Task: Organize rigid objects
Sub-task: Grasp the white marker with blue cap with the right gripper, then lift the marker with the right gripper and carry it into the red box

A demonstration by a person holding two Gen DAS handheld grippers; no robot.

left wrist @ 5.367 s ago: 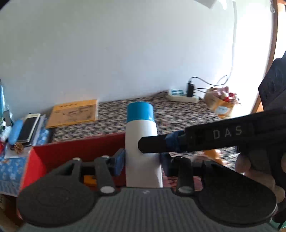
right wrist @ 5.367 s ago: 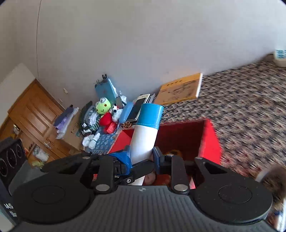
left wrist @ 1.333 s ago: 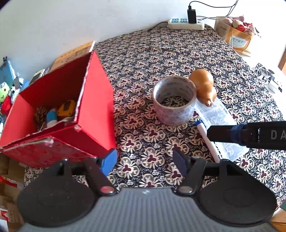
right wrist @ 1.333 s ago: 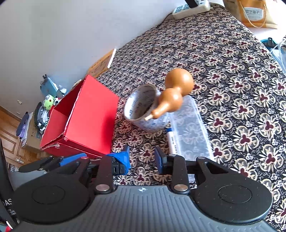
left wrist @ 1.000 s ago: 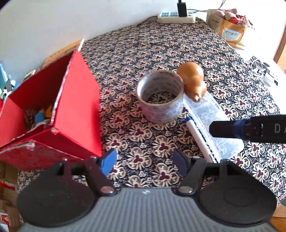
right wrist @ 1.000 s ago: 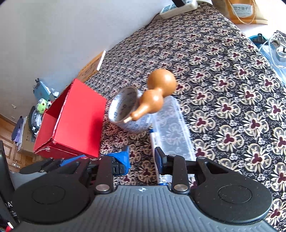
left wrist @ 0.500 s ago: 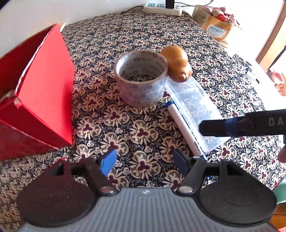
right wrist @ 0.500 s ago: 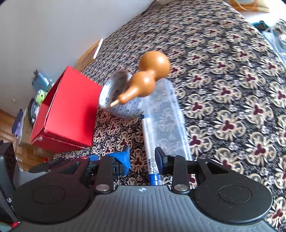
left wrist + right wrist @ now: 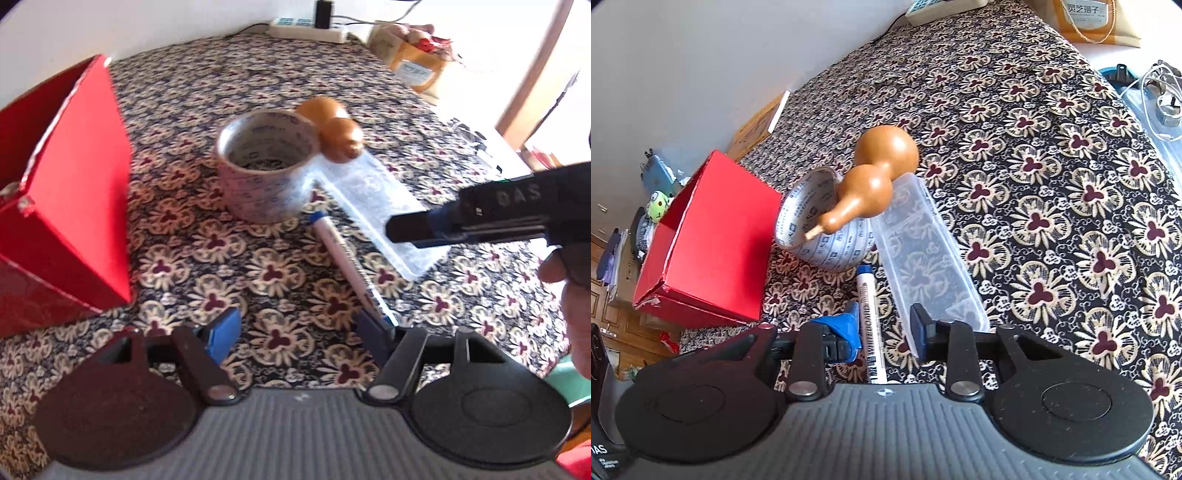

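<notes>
A white marker with a blue cap lies on the patterned table, also in the left wrist view. My right gripper is open and straddles the marker's lower half just above it. A roll of printed tape stands beyond it, with a brown gourd leaning on its rim. A clear plastic box lies right of the marker. A red box stands to the left. My left gripper is open and empty over the cloth, the marker's end by its right finger.
A power strip and a paper bag sit at the table's far end. A yellow book lies behind the red box. Toys are piled past the table's left edge. The right gripper's body juts in from the right.
About five seconds ago both grippers held a white bottle with a blue cap over the red box; now both are open. Over the last second both moved toward the marker, the right one down over it.
</notes>
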